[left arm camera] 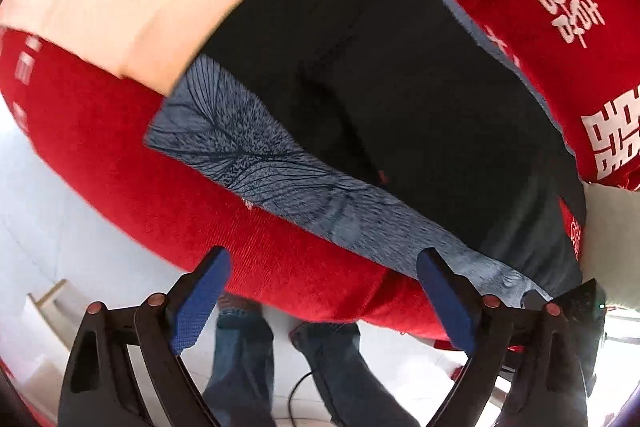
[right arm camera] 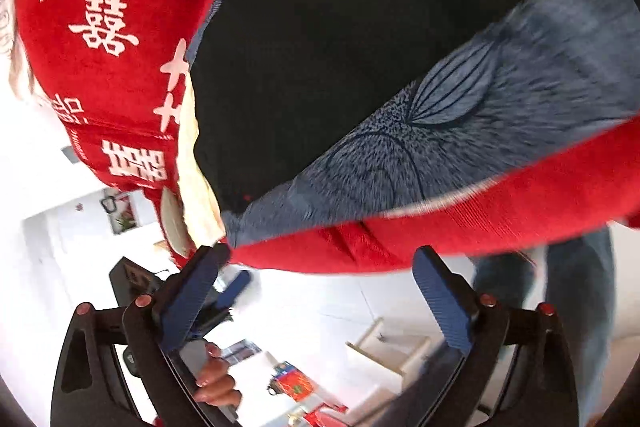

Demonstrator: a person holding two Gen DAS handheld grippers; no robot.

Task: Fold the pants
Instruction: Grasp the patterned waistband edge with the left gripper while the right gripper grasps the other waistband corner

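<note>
Pants [left arm camera: 400, 87] look flat and barely folded on the red bed [left arm camera: 180, 195]; both the left gripper [left arm camera: 320, 291] and right gripper [right arm camera: 320, 287] have jaws wide, holding nothing, around 6 o'clock.

pants [left arm camera: 400, 99]: matt dark cloth | bedspread [left arm camera: 200, 211]: red ribbed fabric | pads [right arm camera: 440, 303]: textured blue rubber

White tiled floor [right arm camera: 320, 299], red bedspread [left arm camera: 120, 163] with white characters, bright daylight
</note>
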